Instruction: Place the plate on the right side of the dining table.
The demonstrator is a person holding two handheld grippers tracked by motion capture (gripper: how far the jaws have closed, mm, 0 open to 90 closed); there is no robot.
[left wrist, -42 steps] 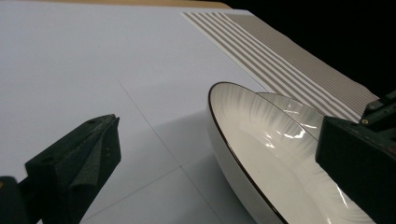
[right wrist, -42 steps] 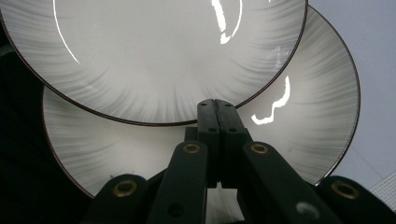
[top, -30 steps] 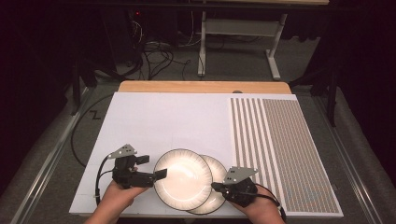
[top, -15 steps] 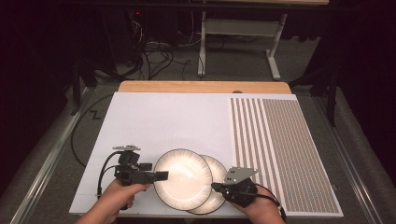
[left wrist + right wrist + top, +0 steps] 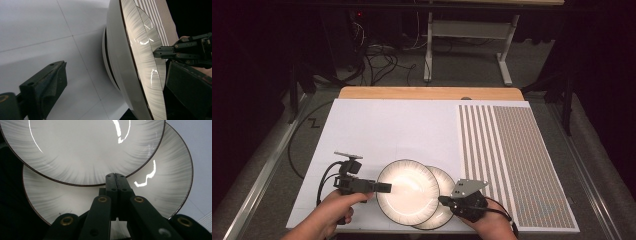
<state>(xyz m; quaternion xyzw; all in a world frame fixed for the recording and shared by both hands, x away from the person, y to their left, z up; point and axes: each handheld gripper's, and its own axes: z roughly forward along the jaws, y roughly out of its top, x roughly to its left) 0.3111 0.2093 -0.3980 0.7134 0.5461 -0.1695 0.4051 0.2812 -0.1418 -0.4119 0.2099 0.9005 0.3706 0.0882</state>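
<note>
Near counter's front edge: upper plate point(image 5: 408, 191) overlaps lower plate point(image 5: 443, 202). Left tongs point(image 5: 384, 188) wide, straddling upper plate's left rim. Right tongs point(image 5: 444, 201) closed flat, pads pressed together over lower plate.

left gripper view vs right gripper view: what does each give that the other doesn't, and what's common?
Left gripper view: the upper plate side-on, its rim between the left gripper's open jaws, the right gripper beyond, and the striped mat.

Right gripper view: both plate faces from above, the right gripper's jaws closed flat together over the lower plate.

Shared: two overlapping plates on the white table cover.
</note>
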